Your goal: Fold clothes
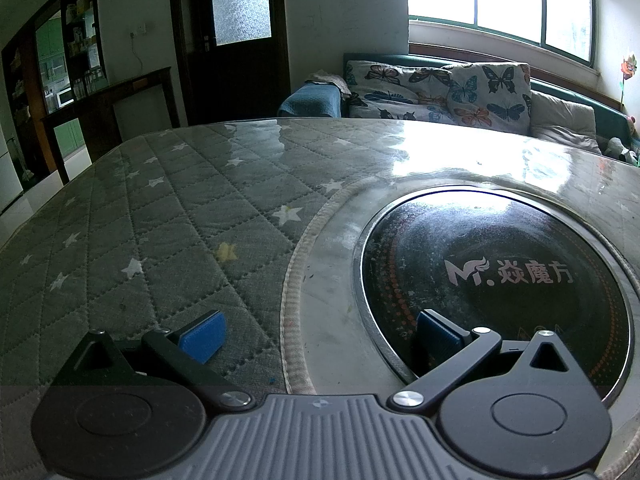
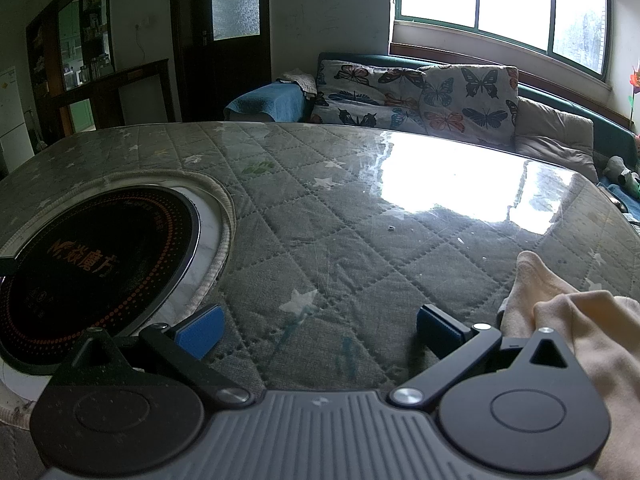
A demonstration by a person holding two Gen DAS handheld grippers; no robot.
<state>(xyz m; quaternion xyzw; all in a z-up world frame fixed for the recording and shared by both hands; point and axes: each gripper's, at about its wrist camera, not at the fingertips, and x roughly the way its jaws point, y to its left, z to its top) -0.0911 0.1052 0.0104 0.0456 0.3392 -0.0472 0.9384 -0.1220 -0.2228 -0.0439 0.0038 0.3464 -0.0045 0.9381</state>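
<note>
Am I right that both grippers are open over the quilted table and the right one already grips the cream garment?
Not quite. The right gripper is open and empty; the cream garment lies beside its right finger, outside the fingers, as the right wrist view shows. The left gripper is open over the quilted table too.

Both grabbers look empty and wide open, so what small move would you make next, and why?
Probably swing the right hand-held gripper rightward to the cream garment. Its jaws stand open and empty above the quilted table cover, and the cloth lies just beside its right finger. The left hand-held gripper is open too, with no clothing in its view.
</note>
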